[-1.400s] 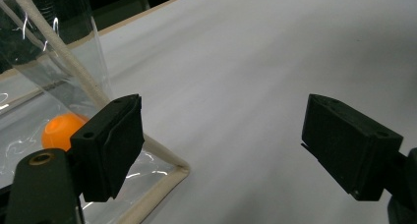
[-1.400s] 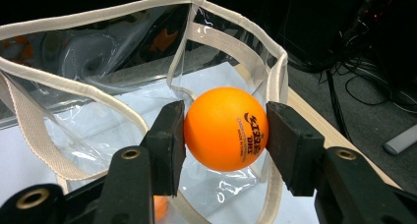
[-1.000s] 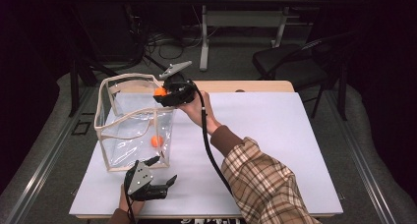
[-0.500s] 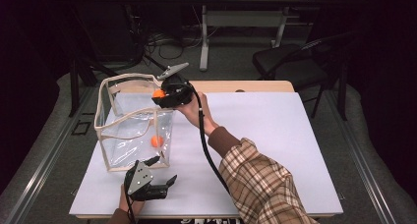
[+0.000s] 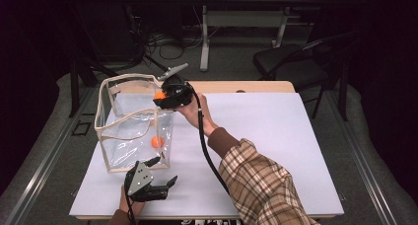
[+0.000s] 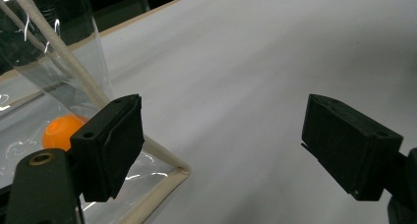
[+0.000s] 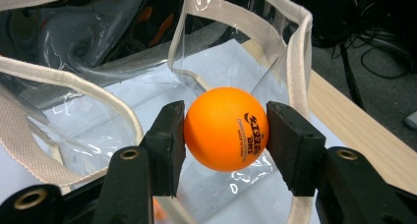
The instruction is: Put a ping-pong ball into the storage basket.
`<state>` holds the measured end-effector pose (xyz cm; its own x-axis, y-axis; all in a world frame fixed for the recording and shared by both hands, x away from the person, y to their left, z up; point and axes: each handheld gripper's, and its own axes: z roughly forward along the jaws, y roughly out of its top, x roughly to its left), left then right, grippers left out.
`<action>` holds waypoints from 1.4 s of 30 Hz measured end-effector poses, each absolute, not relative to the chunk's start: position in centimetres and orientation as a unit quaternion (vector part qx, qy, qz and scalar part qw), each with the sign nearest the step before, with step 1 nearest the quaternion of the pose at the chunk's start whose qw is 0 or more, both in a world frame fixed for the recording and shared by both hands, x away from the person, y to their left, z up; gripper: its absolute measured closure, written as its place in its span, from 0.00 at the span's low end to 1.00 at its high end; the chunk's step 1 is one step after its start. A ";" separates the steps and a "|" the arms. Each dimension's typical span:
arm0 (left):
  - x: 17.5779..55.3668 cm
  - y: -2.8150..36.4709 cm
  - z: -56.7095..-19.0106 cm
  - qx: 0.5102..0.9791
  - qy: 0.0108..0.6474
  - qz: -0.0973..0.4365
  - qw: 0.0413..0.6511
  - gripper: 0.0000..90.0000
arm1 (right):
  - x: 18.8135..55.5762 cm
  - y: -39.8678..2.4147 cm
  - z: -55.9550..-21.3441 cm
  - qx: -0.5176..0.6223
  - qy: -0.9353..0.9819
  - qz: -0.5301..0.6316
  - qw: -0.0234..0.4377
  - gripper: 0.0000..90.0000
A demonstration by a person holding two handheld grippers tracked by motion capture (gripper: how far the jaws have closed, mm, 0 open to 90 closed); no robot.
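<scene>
White covering is seen on the desk (image 5: 276, 136), where an orange ball (image 7: 226, 128) is clamped in the right tool (image 7: 226, 135) above the clear bag (image 5: 123, 121), while the left tool (image 6: 221, 140) is held wide open and empty beside the bag's near corner.

White table top (image 5: 276, 136) with wooden far edge; 1 black chair (image 5: 291, 62) beyond, grey desk frame (image 5: 204, 32), floor cables (image 5: 162, 40)

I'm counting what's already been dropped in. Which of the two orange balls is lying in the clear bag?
The lower ball, resting on the bag's floor near its front corner. The other ball is clamped in the right gripper above the bag's open top.
</scene>
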<state>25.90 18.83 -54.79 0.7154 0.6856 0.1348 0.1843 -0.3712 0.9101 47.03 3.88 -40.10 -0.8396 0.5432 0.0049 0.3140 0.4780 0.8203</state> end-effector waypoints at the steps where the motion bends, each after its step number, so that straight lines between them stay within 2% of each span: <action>1: 25.9 18.8 -54.8 0.787 0.276 0.257 0.488 0.18 | 47.2 4.0 -40.2 0.255 0.851 0.441 0.128 0.51; 4: 25.9 18.8 -54.8 0.787 0.276 0.256 0.488 0.18 | 47.3 3.8 -40.5 0.265 0.850 0.437 0.126 0.41; 8: 25.9 18.8 -54.8 0.788 0.274 0.257 0.487 0.18 | 47.4 3.1 -40.4 0.269 0.846 0.445 0.118 0.35; 14: 25.9 18.8 -54.8 0.789 0.274 0.256 0.487 0.18 | 47.0 1.8 -39.8 0.261 0.842 0.458 0.111 0.31; 15: 25.9 18.8 -54.8 0.789 0.274 0.256 0.487 0.18 | 46.7 0.2 -39.5 0.257 0.842 0.462 0.105 0.31; 16: 25.9 18.8 -54.8 0.789 0.274 0.256 0.487 0.18 | 46.7 0.2 -39.5 0.257 0.842 0.462 0.105 0.27; 22: 25.9 18.8 -54.8 0.789 0.275 0.255 0.487 0.18 | 46.7 0.2 -39.5 0.257 0.842 0.462 0.105 0.27; 23: 25.9 18.8 -54.8 0.789 0.275 0.256 0.487 0.18 | 46.5 -0.4 -39.6 0.250 0.844 0.465 0.099 0.23; 31: 26.0 18.8 -54.8 0.790 0.274 0.256 0.486 0.18 | 45.7 -1.5 -39.8 0.244 0.852 0.451 0.106 0.17; 42: 26.0 18.7 -54.8 0.789 0.276 0.255 0.486 0.18 | 44.5 -4.0 -40.6 0.243 0.853 0.449 0.109 0.11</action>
